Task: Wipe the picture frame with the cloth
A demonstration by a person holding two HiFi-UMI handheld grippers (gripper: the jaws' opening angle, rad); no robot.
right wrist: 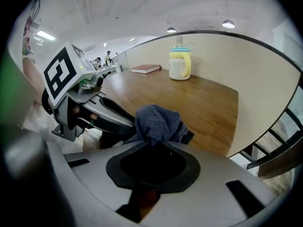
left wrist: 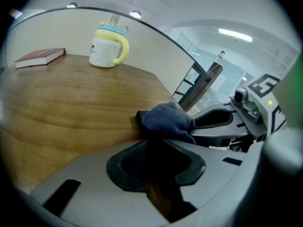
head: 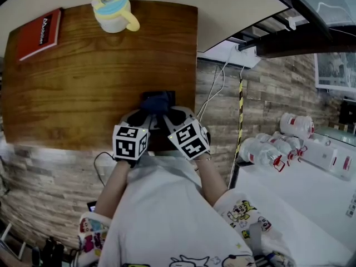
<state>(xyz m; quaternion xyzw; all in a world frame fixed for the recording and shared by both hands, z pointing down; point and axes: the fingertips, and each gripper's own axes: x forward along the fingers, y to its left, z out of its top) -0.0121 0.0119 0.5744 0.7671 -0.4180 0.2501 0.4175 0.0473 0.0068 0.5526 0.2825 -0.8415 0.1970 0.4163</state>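
Note:
A small dark picture frame lies at the near right edge of the wooden table, mostly covered by a dark blue cloth. My left gripper is shut on the frame's near edge; in the left gripper view the frame runs dark between the jaws, with the cloth bunched on it. My right gripper is shut on the cloth, which presses on the frame. Both grippers sit side by side, almost touching.
A yellow and blue sippy cup stands at the table's far edge, and a red book lies at the far left corner. Right of the table, cables hang down a plank wall, and plastic bottles lie on a white surface.

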